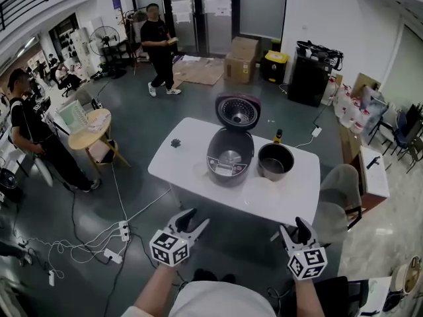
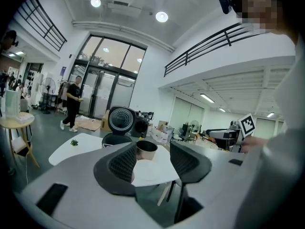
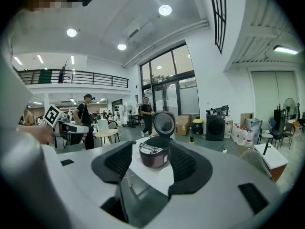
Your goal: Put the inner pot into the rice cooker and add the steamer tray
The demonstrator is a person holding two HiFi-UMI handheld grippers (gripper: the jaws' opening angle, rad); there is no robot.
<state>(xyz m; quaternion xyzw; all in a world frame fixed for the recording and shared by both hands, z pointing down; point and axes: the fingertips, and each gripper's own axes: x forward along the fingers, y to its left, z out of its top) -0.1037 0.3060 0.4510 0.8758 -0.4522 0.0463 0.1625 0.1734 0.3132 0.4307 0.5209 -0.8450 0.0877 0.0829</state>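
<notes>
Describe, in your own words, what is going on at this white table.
A person stands short of the white table with the left gripper and the right gripper, both open and empty. On the table the rice cooker stands with its lid up, and the inner pot sits beside it, not yet inside. Nothing has been picked up.

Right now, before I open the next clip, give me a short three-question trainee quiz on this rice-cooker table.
1. True or false: the rice cooker's lid is shut.
2. Where is the inner pot? A, in the cooker; B, on the table beside the cooker; C, in a gripper.
3. Fill in: the left gripper and right gripper both hold ____.
Key: 1 false, the lid stands open. 2 B. 3 nothing; both pairs of jaws stand apart.
</notes>
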